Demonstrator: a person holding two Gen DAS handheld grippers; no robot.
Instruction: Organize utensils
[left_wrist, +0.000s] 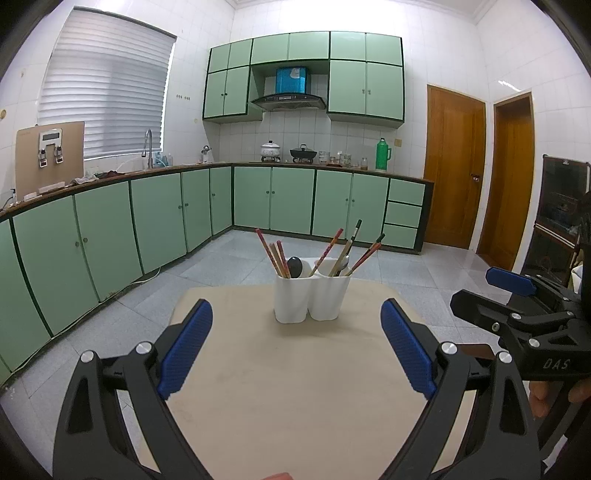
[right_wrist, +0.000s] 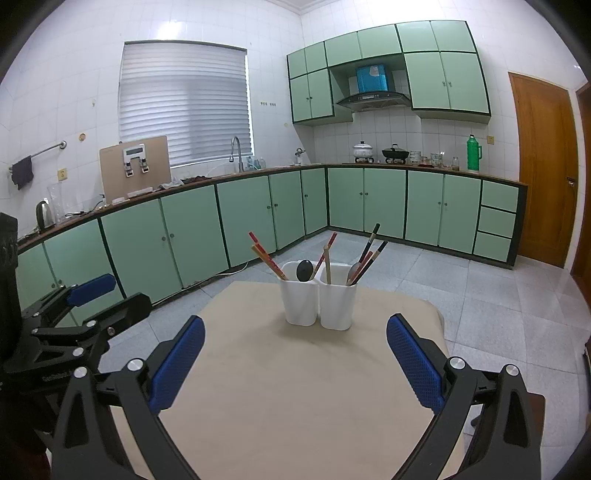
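Observation:
A white two-compartment utensil holder (left_wrist: 311, 297) (right_wrist: 318, 302) stands near the far edge of a beige table (left_wrist: 295, 398) (right_wrist: 295, 398). Its left compartment holds red chopsticks (left_wrist: 271, 254) (right_wrist: 266, 256) and a black spoon (left_wrist: 294, 266) (right_wrist: 304, 270). Its right compartment holds chopsticks (left_wrist: 364, 254) (right_wrist: 369, 251) and a metal spoon (right_wrist: 352, 272). My left gripper (left_wrist: 296, 350) is open and empty, short of the holder. My right gripper (right_wrist: 295, 363) is open and empty, also short of it. Each gripper shows at the edge of the other's view, the right one (left_wrist: 517, 314) and the left one (right_wrist: 77, 314).
Green kitchen cabinets (left_wrist: 155, 218) run along the left and back walls, with a sink tap (left_wrist: 149, 147), pots (left_wrist: 271, 150) and a green thermos (left_wrist: 383, 154) on the counter. Wooden doors (left_wrist: 454, 170) stand at the right. Grey tiled floor (right_wrist: 498, 295) surrounds the table.

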